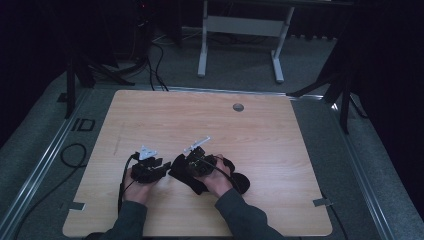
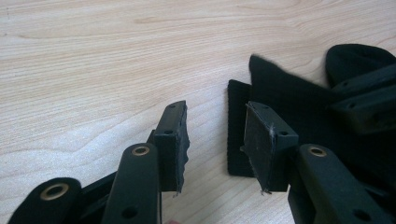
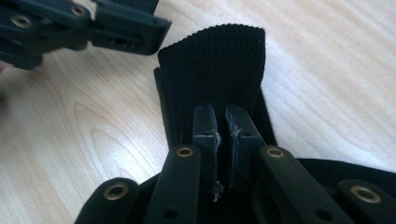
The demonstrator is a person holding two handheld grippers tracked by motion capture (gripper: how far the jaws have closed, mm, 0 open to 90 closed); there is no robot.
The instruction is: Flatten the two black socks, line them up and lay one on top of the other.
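A black sock [image 3: 212,70] lies on the light wooden table [image 1: 250,130], low and just right of centre in the high view, at about 6 o'clock from the small round grommet [image 1: 238,107] near the table's far edge. The sock is knitted: its cuff shows fine lengthwise ribbing and a neat, gently rounded hem, and in the right gripper view that cuff stands up from the wood toward 12 o'clock, with a second layer of the same black fabric showing just behind its left edge. In the left gripper view the fabric looks matte and flat, with a straight-cut edge lying on the wood.

The right gripper [image 3: 223,122] has its jaws drawn together, with only a thin slit between the pads, clamped on the sock fabric just below the ribbed cuff. The left gripper [image 2: 215,140] has its jaws well apart, nothing between the pads; the sock's edge lies just beyond them, toward 1 o'clock. In the high view both grippers sit close together, the left one at 9 o'clock from the sock.
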